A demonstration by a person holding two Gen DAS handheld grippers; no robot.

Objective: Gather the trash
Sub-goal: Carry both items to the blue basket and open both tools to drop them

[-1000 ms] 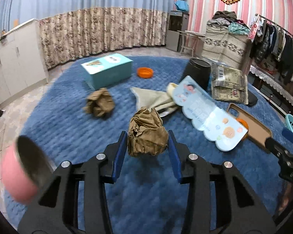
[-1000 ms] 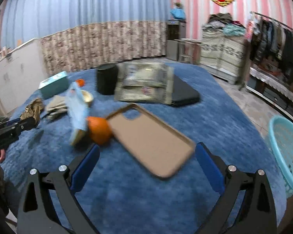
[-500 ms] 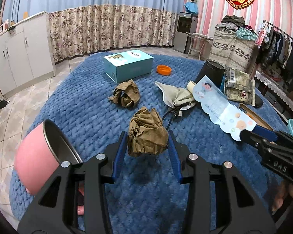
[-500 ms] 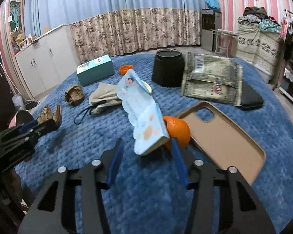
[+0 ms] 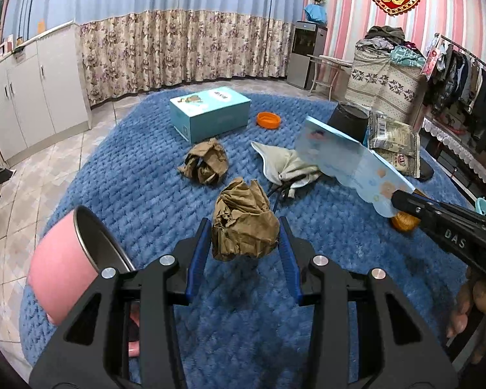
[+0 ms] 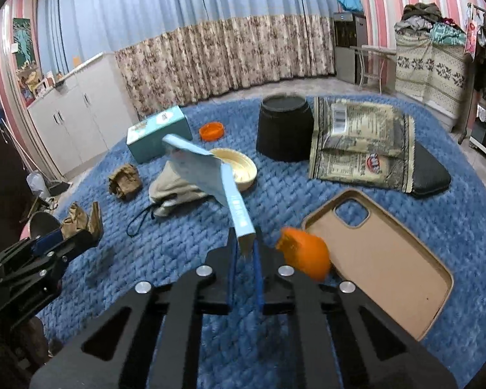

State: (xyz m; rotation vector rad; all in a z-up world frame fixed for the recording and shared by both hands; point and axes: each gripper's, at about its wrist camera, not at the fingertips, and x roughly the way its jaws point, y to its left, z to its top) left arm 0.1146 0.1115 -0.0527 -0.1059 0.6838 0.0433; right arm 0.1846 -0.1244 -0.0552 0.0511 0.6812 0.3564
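My left gripper (image 5: 243, 243) is shut on a crumpled brown paper ball (image 5: 243, 223) and holds it above the blue rug (image 5: 145, 194). A pink cup (image 5: 68, 265) with a metal rim sits at its lower left. My right gripper (image 6: 244, 253) is shut on a light blue flat package (image 6: 210, 175), lifted off the rug; it also shows in the left wrist view (image 5: 350, 165). A second crumpled brown paper ball (image 5: 205, 165) lies on the rug; it also shows in the right wrist view (image 6: 124, 181).
On the rug: a teal box (image 5: 210, 116), an orange lid (image 5: 268, 120), a black bin (image 6: 283, 129), a beige cloth pouch (image 6: 175, 188), a cream bowl (image 6: 239, 168), an orange (image 6: 304, 253), a tan phone case (image 6: 376, 259), printed bags (image 6: 359, 142).
My right gripper has closed on the light blue package and lifted its end off the rug. My left gripper still holds the paper ball and has pulled back toward the pink cup.
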